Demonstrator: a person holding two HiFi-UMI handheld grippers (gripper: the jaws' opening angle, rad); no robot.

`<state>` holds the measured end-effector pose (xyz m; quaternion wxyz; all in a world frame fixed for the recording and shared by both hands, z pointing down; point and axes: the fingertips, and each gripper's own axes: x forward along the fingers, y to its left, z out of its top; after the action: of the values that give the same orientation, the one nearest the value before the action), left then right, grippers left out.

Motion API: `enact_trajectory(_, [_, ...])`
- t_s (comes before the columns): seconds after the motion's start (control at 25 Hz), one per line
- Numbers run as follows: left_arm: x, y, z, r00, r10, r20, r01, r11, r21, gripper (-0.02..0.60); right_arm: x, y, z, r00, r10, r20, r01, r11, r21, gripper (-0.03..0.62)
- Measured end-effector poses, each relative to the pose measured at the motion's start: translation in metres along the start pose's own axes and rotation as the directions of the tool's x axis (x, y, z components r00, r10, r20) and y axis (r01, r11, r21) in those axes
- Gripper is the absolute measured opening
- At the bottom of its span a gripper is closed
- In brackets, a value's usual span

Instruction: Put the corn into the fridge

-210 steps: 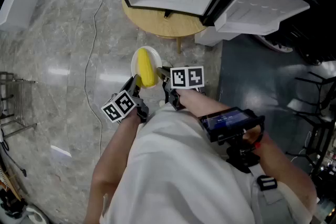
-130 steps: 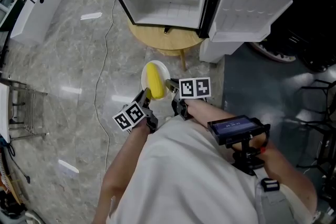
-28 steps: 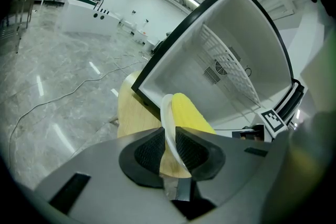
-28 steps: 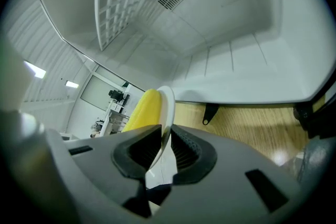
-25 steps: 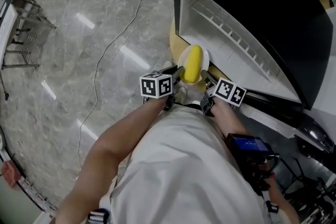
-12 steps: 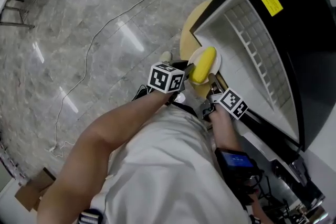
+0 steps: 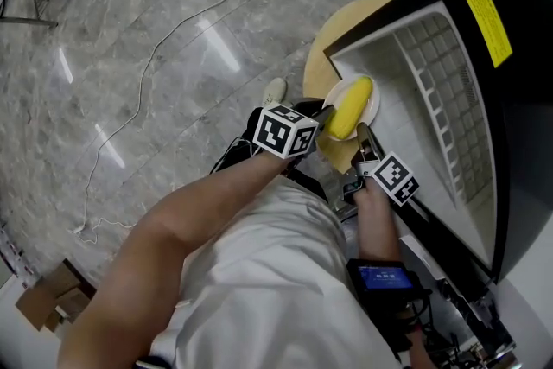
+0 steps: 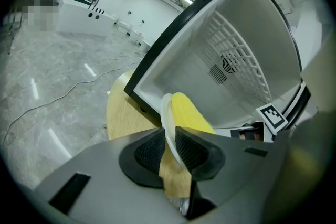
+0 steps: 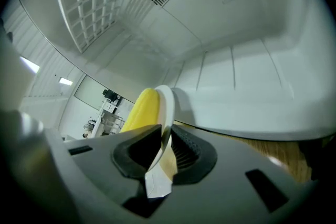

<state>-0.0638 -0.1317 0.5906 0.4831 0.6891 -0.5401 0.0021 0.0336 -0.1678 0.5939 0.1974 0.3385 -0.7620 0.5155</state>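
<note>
Left gripper (image 7: 321,114) clamps the plate (image 7: 372,103) by its near rim; the corn (image 7: 348,108) lies alone on it, at the fridge (image 7: 518,108) mouth above the table (image 7: 333,43). Right gripper (image 7: 363,136) pinches the opposite rim. Both ends should stay level and move together, so the corn cannot roll. The plate seems just at the threshold. Inside the fridge, only a wire shelf (image 7: 449,117) shows.

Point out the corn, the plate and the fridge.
corn (image 7: 349,106), head view, middle of the cob.
plate (image 8: 166,113), left gripper view, white rim.
fridge (image 7: 527,82), head view, black outer casing.
</note>
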Motion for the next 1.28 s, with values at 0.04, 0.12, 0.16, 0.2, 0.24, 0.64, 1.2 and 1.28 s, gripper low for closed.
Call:
enact_trajectory(0.04, [0.000,-0.001,0.000,1.000,0.000,0.003,0.000,1.000,0.000,0.064,0.000,0.000,0.000,1.000,0.000,0.002,0.000,1.000,-0.002,0.060])
enact_trajectory(0.12, [0.001,-0.002,0.001,1.000,0.001,0.009,-0.001,1.000,-0.001,0.064,-0.001,-0.001,0.002,1.000,-0.001,0.004,0.001,1.000,-0.005,0.060])
enact_trajectory(0.16, [0.002,-0.002,0.002,1.000,0.001,0.011,-0.001,1.000,-0.003,0.064,0.000,-0.002,0.004,1.000,-0.002,0.006,0.002,1.000,-0.007,0.060])
enact_trajectory(0.2, [0.004,-0.002,0.003,1.000,0.002,0.013,-0.002,1.000,-0.004,0.064,0.002,-0.003,0.006,1.000,-0.004,0.007,0.004,1.000,-0.008,0.060])
enact_trajectory(0.24, [0.006,0.000,0.005,1.000,0.003,0.015,-0.003,1.000,-0.005,0.064,0.004,-0.003,0.008,1.000,-0.005,0.008,0.005,1.000,-0.009,0.060])
enact_trajectory(0.64, [0.024,0.008,0.013,1.000,0.008,0.026,-0.008,1.000,-0.021,0.064,0.014,-0.009,0.022,0.999,-0.023,0.032,0.023,0.999,-0.030,0.060])
enact_trajectory(1.2, [0.051,0.007,0.045,0.999,0.006,0.039,-0.007,1.000,0.020,0.064,0.027,-0.012,0.061,0.995,-0.044,0.088,0.048,0.998,-0.050,0.060])
enact_trajectory(1.28, [0.055,0.007,0.049,0.999,0.008,0.041,-0.009,1.000,0.024,0.064,0.029,-0.014,0.066,0.994,-0.051,0.096,0.056,0.997,-0.053,0.060])
